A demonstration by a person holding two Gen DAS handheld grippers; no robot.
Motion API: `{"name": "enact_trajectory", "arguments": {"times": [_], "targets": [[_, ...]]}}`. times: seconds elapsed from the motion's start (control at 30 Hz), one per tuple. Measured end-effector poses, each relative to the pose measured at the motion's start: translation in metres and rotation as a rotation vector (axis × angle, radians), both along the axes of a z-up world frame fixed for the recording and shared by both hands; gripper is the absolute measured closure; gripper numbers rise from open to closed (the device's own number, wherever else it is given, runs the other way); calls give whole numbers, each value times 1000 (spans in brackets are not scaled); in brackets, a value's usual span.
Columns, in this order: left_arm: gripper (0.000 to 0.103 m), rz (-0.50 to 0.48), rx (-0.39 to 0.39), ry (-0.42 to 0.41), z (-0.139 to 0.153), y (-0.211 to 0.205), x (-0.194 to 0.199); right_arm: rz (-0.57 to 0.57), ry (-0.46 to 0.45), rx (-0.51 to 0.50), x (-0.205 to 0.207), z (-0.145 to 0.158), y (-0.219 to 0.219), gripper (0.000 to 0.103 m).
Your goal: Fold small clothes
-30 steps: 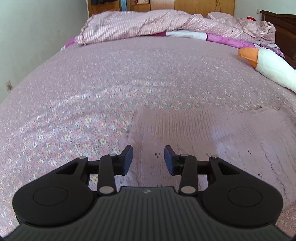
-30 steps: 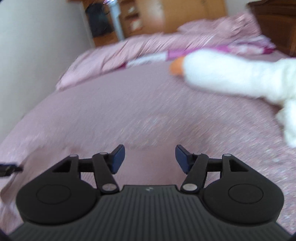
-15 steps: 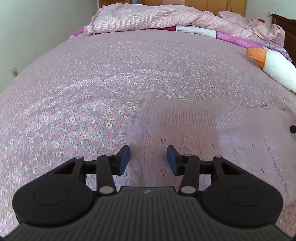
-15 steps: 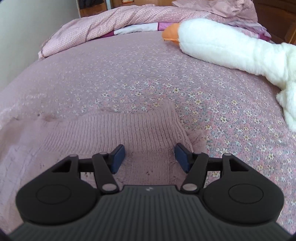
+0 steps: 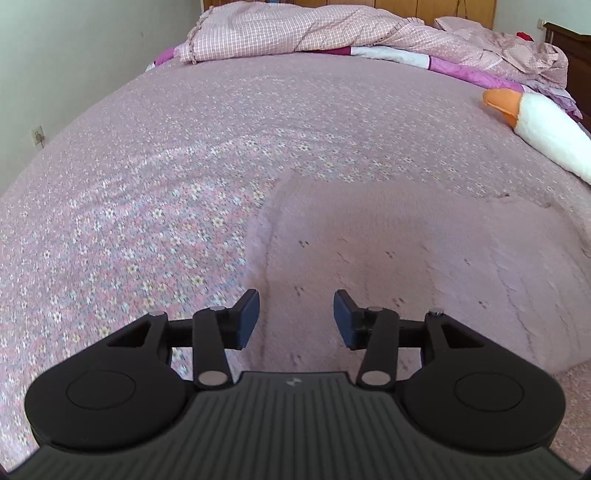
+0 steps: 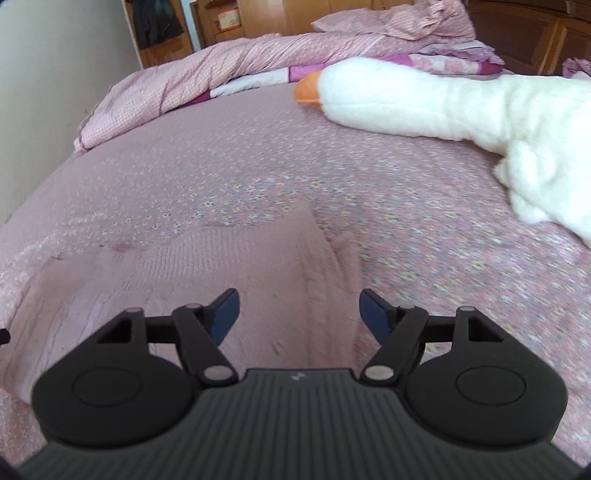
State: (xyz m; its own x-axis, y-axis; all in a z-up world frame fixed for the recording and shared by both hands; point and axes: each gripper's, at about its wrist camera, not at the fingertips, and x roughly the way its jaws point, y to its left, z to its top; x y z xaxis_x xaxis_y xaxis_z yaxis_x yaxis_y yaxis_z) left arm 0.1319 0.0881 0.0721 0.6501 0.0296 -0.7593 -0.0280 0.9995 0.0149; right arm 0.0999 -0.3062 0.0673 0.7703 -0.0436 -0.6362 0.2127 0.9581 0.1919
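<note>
Pink knit sweater (image 5: 406,251) lies spread flat on the floral bedspread (image 5: 147,184), near the plush goose (image 6: 443,99). Left gripper (image 5: 296,318) hovers over the sweater's edge farther from the goose, fingers wide and holding nothing. Right gripper (image 6: 299,312) hovers over the edge nearer the goose, fingers wide too, empty. A rumpled checked quilt (image 5: 295,33) lies beyond the goose's beak.

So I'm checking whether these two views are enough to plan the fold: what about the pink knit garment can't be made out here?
- Near hem of the pink knit garment: hidden behind the left gripper body in the left wrist view, and behind the right gripper body in the right wrist view.
- Its right side: cut off by the left wrist frame edge.
- Knit texture near the grippers: motion-blurred.
- Garment type: unclear.
</note>
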Motion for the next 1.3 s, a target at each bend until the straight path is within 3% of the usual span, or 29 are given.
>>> {"name": "enact_trajectory", "arguments": {"times": [0.3, 0.63, 1.3], "targets": [[50, 0, -16, 52, -5, -20, -16, -53, 12, 106, -44, -19, -28, 30], [48, 15, -9, 90, -19, -31, -25, 8, 7, 298, -39, -45, -33, 27], [42, 9, 20, 88, -22, -38, -25, 125, -18, 222, -26, -56, -25, 21]]}}
